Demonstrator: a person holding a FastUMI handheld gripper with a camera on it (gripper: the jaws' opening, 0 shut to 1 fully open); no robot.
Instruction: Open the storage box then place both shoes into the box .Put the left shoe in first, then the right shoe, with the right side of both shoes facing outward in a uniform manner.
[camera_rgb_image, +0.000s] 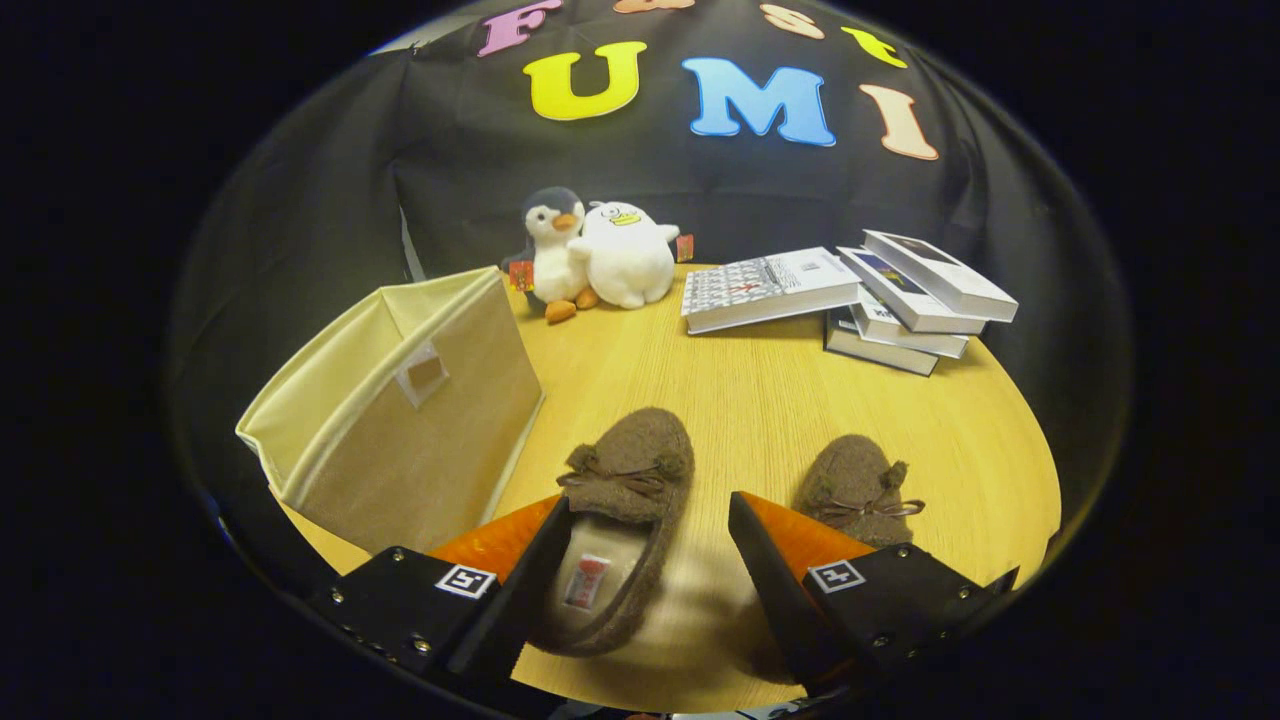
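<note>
Box (400, 420) stands open on the table (760, 400), nothing visible inside; both shoes wait beside it, left shoe (620, 520) lying between the spread jaws, right shoe (850, 485) just beyond the right finger. Gripper (640, 560) pinches nothing yet; by the look of it, opening is done and both placings remain. Beyond sit two plush toys (600, 255) and books (850, 290).

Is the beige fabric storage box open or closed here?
Open: the storage box has no lid on top, and its inner walls show. Gripper fingers are spread, holding nothing.
</note>
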